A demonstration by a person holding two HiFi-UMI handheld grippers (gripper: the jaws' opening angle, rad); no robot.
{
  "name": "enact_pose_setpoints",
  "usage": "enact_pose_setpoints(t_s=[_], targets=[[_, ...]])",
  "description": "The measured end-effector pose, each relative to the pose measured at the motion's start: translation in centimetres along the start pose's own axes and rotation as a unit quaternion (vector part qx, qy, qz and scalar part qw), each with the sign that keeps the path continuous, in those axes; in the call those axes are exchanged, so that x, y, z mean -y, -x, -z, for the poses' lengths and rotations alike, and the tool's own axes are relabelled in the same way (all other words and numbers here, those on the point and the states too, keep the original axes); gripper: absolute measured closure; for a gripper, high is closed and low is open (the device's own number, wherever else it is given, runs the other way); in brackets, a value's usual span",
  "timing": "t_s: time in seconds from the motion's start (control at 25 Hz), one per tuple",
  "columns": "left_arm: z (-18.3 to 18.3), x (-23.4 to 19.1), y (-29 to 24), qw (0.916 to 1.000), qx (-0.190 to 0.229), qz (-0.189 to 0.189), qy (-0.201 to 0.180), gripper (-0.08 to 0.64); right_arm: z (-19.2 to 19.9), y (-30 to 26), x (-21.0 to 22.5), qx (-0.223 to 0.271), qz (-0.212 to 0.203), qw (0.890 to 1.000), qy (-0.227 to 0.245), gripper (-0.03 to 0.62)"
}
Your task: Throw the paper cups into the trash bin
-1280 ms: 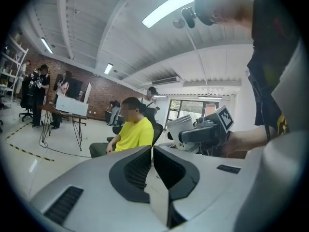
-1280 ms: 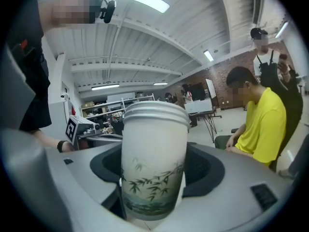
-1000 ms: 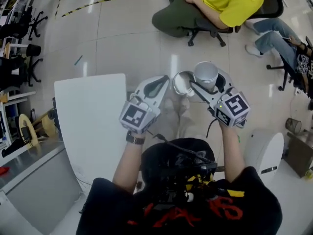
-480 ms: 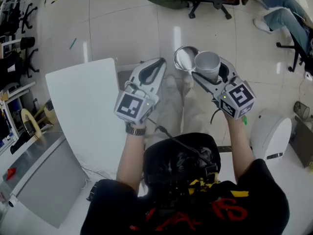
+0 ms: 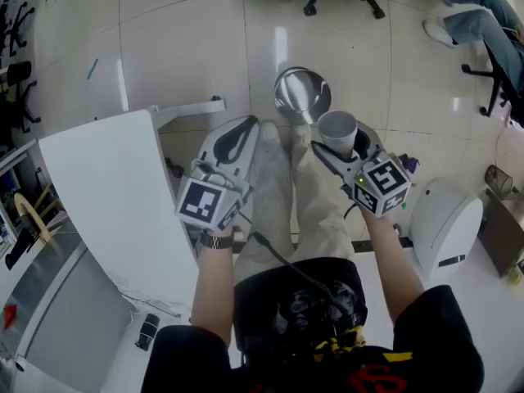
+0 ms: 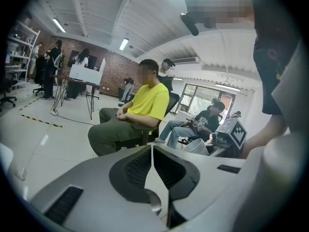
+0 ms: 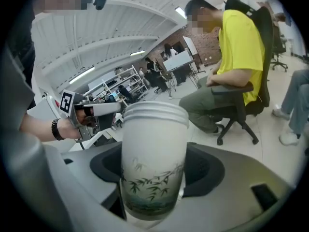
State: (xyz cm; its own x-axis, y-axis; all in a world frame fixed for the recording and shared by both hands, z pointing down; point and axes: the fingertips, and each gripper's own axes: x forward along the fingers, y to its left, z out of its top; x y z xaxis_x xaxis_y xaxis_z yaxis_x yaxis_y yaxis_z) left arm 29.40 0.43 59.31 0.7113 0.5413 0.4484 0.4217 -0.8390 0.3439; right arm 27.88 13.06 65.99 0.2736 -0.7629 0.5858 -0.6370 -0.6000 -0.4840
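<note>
Mid-carry, drop not yet made. Right gripper (image 5: 336,144) clamped on one paper cup (image 5: 337,129), jaws wide and pressing on both sides of the cup wall low down, clear in right gripper view. Left gripper (image 6: 153,161) empty, jaws together with nothing between. Cup held in the air over the tiled floor (image 5: 188,47), near the round shiny metal trash bin (image 5: 301,91) but short of it and not above its mouth. Bin on the floor off the far corner of the white table (image 5: 106,195). Bin contents not readable, so no telling whether any cups are in already; no other loose cups in sight. Left to do, by judgement: bring the cup over the bin and let go. Cup upright, mouth up, looks empty from the head view. White paper, green bamboo-leaf print on the lower half, darker greenish band near the base. Rolled rim looks layered, possibly nested cups, not sure. No crush or dent visible.
</note>
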Motion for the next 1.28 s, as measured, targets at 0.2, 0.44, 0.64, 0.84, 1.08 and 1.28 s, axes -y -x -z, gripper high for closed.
enact_pose_setpoints(t_s=[0.2, 0.44, 0.64, 0.84, 1.08, 1.28], targets=[[6.0, -2.1, -1.9, 0.9998, -0.011, 0.001, 0.014, 0.558, 6.3, -6.1, 3.2, -0.044, 0.000, 0.999, -0.017, 0.253], [14.4, -4.6, -5.4, 0.9991, -0.024, 0.004, 0.036, 0.558, 14.1, -15.6, 8.4, -0.090, 0.007, 0.996, -0.021, 0.253], [20.4, -5.3, -7.3, 0.9971, -0.030, 0.010, 0.069, 0.558, 23.2, -24.4, 13.3, -0.170, 0.009, 0.985, -0.023, 0.252], [25.0, -5.7, -8.1, 0.9938, -0.034, 0.010, 0.105, 0.558, 31.1, -30.6, 17.8, -0.262, 0.036, 0.964, -0.006, 0.252], [28.4, -7.5, -6.9, 0.9899, -0.056, -0.007, 0.130, 0.560, 36.5, -35.3, 20.7, -0.372, 0.074, 0.912, 0.157, 0.250], [29.2, -8.2, -5.1, 0.9890, -0.038, 0.012, 0.142, 0.560, 38.8, -38.1, 21.5, -0.422, 0.039, 0.868, 0.259, 0.250]])
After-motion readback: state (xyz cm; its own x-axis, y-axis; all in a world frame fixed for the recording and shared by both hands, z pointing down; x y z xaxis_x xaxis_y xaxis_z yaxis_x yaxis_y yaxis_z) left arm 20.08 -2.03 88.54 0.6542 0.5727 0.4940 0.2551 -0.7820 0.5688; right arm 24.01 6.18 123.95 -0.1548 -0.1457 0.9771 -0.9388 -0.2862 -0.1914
